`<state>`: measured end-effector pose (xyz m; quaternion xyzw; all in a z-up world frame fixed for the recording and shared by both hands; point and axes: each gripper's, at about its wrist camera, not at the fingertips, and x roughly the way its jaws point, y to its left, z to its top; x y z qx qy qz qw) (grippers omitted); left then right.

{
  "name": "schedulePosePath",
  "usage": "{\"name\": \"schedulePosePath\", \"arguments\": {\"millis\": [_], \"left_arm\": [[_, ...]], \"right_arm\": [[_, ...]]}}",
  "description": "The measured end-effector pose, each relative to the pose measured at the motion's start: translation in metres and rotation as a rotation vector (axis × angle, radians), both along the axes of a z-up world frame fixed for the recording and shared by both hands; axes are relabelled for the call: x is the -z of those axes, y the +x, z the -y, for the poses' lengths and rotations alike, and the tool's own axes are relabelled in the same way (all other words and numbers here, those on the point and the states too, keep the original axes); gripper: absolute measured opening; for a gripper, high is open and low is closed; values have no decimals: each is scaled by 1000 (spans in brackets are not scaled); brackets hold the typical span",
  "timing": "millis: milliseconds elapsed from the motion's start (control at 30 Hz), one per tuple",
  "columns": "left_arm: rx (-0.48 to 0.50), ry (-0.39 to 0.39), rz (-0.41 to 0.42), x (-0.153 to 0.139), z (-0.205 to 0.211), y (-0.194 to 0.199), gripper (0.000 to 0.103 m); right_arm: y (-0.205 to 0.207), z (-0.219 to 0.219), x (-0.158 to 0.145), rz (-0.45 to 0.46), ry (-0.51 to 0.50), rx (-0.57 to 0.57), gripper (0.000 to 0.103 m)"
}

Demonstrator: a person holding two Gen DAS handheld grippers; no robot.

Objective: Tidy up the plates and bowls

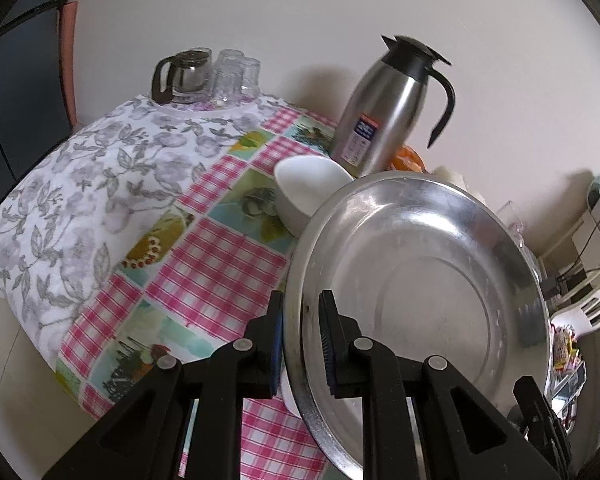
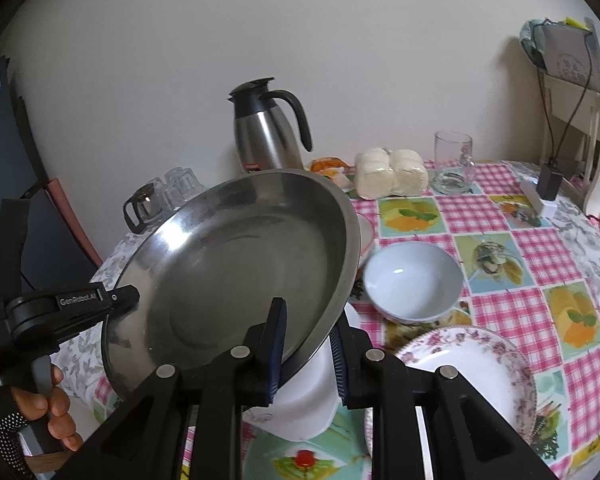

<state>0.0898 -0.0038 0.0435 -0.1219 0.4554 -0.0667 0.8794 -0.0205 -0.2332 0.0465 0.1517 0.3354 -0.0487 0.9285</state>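
Note:
A large steel dish hangs tilted above the table, carried by both grippers. My left gripper is shut on its left rim, one finger inside and one outside. On the opposite rim my right gripper is shut too; its tip shows beyond the dish. A white piece sits just under the dish by the right fingers; what it is stays unclear. A pale bowl and a floral plate rest on the checked tablecloth.
A steel thermos jug stands at the wall. Beside it are a glass coffee pot, upturned glasses, wrapped white buns and a glass mug. A small pink-rimmed plate peeks from behind the dish.

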Motion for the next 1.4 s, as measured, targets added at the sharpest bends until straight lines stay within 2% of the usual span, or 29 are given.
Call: {"name": "schedulePosePath", "arguments": {"millis": [467, 1133, 1400], "left_arm": [[21, 53, -147, 46, 17, 11, 17], [-7, 80, -173, 52, 6, 9, 19], [-17, 88, -221, 67, 3, 9, 19]], "right_arm": [[6, 19, 44, -125, 77, 32, 23], [14, 1, 69, -237, 45, 20, 23], [16, -4, 83, -293, 41, 22, 23]]}}
